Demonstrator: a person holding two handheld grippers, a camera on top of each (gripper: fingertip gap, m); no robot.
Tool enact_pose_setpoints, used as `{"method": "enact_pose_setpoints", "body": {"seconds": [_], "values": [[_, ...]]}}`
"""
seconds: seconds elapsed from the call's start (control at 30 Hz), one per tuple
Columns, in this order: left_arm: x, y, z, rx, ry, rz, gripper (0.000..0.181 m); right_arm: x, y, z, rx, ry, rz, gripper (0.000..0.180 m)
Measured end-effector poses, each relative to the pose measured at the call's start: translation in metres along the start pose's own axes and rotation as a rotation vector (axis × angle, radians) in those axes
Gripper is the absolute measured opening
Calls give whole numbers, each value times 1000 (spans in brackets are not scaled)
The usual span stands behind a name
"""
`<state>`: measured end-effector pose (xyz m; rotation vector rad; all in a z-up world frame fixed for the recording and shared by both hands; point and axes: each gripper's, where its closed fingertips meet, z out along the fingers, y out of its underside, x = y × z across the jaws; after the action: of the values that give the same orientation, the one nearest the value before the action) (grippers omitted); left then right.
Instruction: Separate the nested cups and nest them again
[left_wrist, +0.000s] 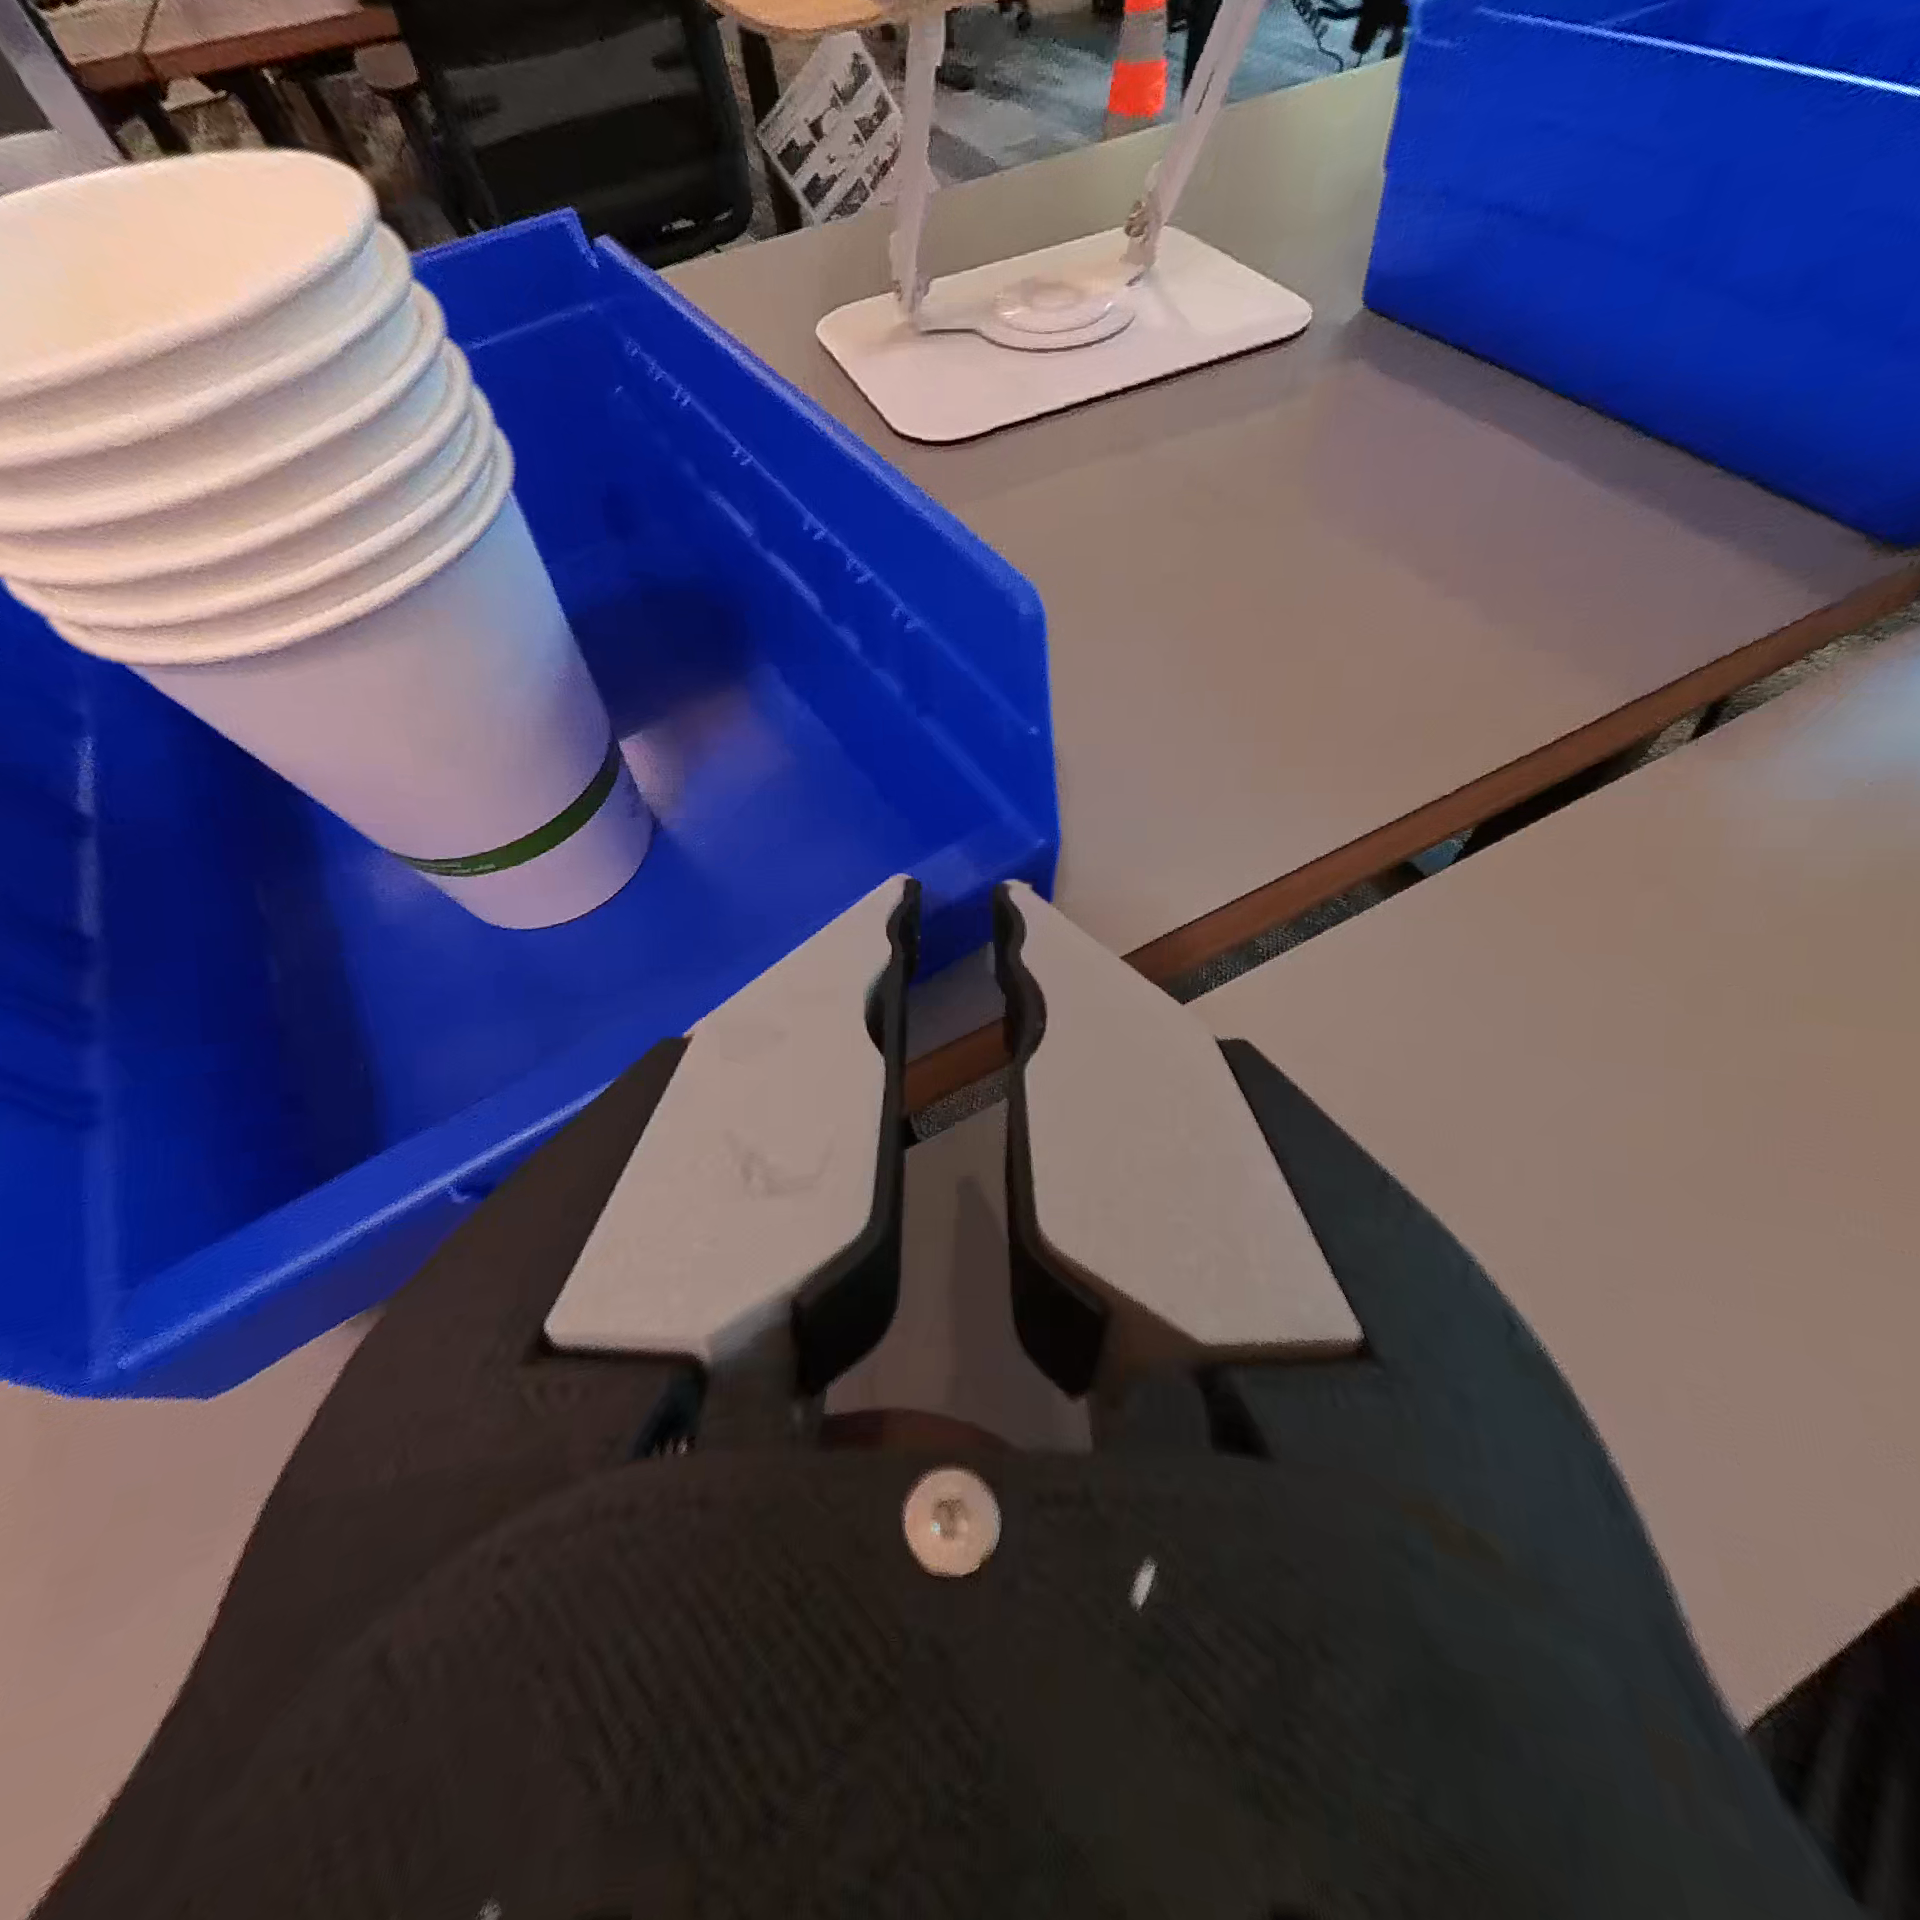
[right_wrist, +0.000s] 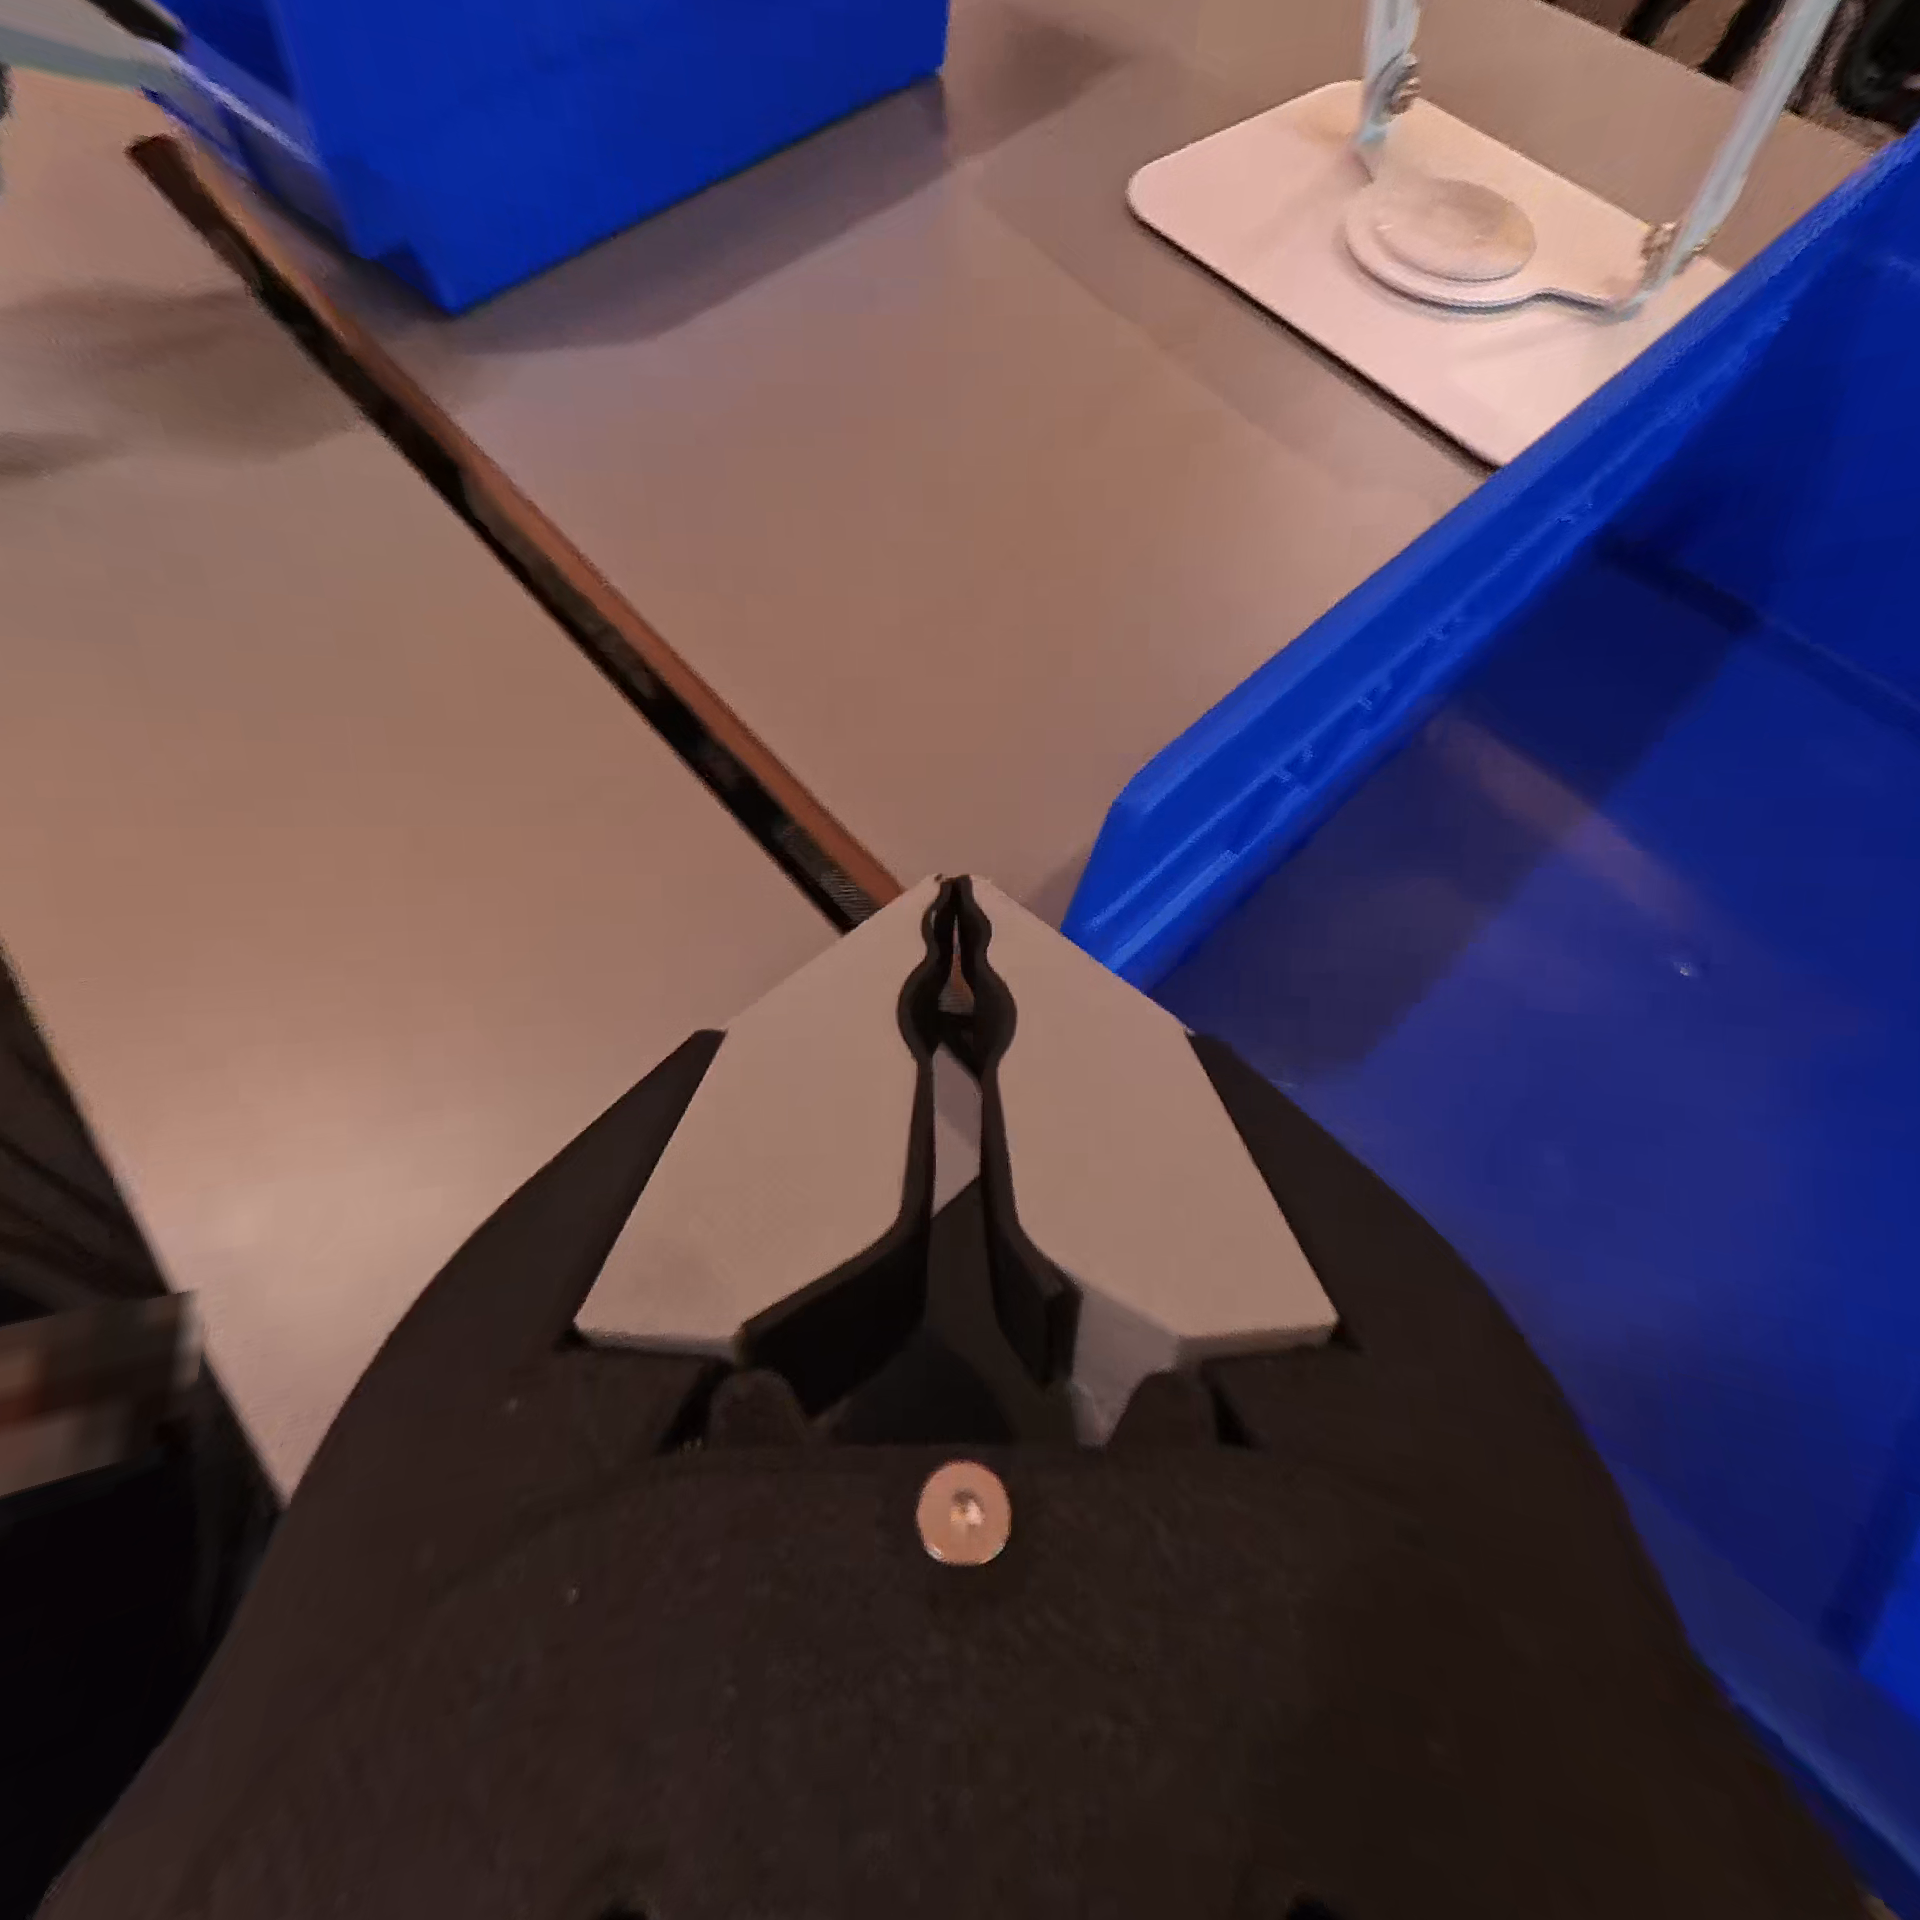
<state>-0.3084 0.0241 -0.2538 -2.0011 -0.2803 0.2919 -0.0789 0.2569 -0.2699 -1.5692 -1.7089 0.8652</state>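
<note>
Table: grey, two tops butted along a dark seam; it carried everything listed below.

Blue bin: open plastic tray at ten o'clock in the left wrist view, resting on the table. It looked to be the same bin whose wall filled three o'clock of the right wrist view.

Second blue bin: at one o'clock in the left wrist view, well apart from the first.

White stand base: flat plate at twelve o'clock, two pale struts rising from it.

Stack of nested cups: white paper, about six rims showing, a green band near the foot. It stood inside the blue bin, leaning slightly, at ten o'clock of the left hand-held gripper.

Left hand-held gripper: released, a narrow gap between its fingers, nothing in it, hovering over the bin's near corner just beside the stack.

Right hand-held gripper: clenched tip to tip on nothing, over the table seam, just beside the bin's outer wall.

Step in hand, as I judged it: the approach, with no cup yet separated. The next move would call for one gripper to steady the lower cups while the other, opened first, pinched the topmost rim and lifted straight up.
</note>
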Motion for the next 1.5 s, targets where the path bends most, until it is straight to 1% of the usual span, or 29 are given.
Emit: {"method": "enact_pose_setpoints", "body": {"seconds": [0.07,0.2,0.3,0.33,0.43,0.5,0.57,0.63,0.73,0.8,0.83,0.97,1.1,1.2,1.23,1.3,1.37,1.43,1.5], "values": [[5,2,2,-12,15,5,12,13,0,4,-3,17,11,0],[23,5,5,-25,91,-22,16,28,0,8,19,-35,132,0],[45,-1,8,-4,172,-36,15,28,-4,5,53,-37,160,0],[46,0,11,-11,163,-26,15,22,-8,5,68,-47,152,0],[32,7,26,-67,68,21,14,-1,-18,6,96,-80,97,0],[30,12,35,-94,77,13,0,-17,-25,10,108,-111,63,0],[30,11,43,-100,128,-77,0,-31,-32,14,119,-134,43,0],[21,11,48,-114,127,-139,0,-42,-37,21,119,-160,25,0],[-9,17,57,-144,5,-132,0,-58,-44,35,109,-201,9,0],[-24,25,61,-167,-25,-164,0,-68,-48,48,107,-232,7,0],[-28,27,60,-174,-15,-196,0,-71,-50,55,104,-240,1,0],[-44,29,52,-154,-5,-265,0,-55,-47,84,57,-169,12,0],[-72,36,40,-141,-77,-289,0,-40,-43,90,67,-168,39,0],[-86,39,34,-134,-79,-332,0,-22,-40,92,66,-162,30,0],[-91,40,31,-125,-93,-342,0,-22,-44,91,83,-191,23,0],[-103,36,24,-76,-124,-375,0,-15,-50,91,103,-199,4,0],[-104,28,16,-24,-106,-420,12,-9,-53,93,91,-182,-30,0],[-95,14,9,37,-73,-430,13,-9,-57,94,94,-160,-50,0],[-80,1,8,50,-50,-380,14,-13,-64,97,107,-151,-57,0]]}}
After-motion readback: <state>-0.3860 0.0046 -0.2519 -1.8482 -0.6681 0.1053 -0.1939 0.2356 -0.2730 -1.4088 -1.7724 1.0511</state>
